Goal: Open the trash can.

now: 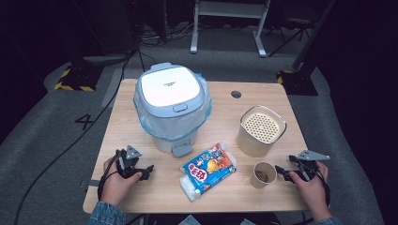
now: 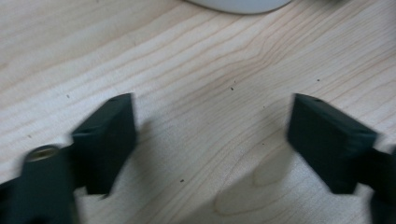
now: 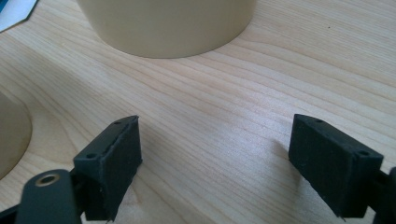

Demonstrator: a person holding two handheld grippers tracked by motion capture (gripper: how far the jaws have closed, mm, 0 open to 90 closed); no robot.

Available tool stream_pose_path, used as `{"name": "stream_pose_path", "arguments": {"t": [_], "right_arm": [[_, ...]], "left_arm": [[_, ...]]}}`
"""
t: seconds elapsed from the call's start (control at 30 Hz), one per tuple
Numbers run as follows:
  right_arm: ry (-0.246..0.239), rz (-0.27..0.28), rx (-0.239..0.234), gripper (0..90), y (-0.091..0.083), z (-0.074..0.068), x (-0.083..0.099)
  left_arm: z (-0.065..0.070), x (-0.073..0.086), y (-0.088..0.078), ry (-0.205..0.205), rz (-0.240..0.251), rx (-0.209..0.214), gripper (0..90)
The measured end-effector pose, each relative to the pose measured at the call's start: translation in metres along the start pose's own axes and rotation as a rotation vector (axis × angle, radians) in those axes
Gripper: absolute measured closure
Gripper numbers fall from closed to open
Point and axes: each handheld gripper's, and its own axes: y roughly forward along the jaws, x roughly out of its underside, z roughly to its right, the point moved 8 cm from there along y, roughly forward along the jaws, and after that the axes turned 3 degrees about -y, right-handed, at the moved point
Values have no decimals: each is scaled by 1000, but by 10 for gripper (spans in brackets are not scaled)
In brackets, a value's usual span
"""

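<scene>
On the wooden table [image 1: 126,140] my left gripper [image 1: 149,169] rests near the front left, held in a hand, and points right toward the pedal bin [image 1: 172,101]. Its jaws stand wide apart over bare wood in the left gripper view [image 2: 212,105], with the bin's white base [image 2: 238,4] at the top edge. My right gripper [image 1: 280,169] lies at the front right, pointing left at a paper cup [image 1: 263,174]. It is open too [image 3: 217,123], with nothing between the jaws. The cup's side [image 3: 11,135] sits to their left.
A colourful snack packet [image 1: 209,169] lies between the two grippers. A beige container [image 1: 261,131] with a perforated lid stands behind the cup, and its base [image 3: 168,23] is ahead of the right jaws. The bin has a blue liner and a closed white lid.
</scene>
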Motion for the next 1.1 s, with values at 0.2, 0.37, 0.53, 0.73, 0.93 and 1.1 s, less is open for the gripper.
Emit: {"name": "stream_pose_path", "arguments": {"t": [0.2,0.37,0.53,0.73,0.93,1.1], "right_arm": [[0,0,0,173,0,0,0],[0,0,0,173,0,0,0],[0,0,0,173,0,0,0],[0,0,0,173,0,0,0],[-1,1,1,174,0,0,0],[0,0,0,174,0,0,0]], "left_arm": [[4,-8,-9,-14,16,45,317],[9,-20,-27,1,55,92,396],[11,-36,-42,14,121,158,523],[16,-53,-57,38,152,203,589],[27,-72,-77,56,210,251,696],[33,-91,-93,81,246,280,722]]}}
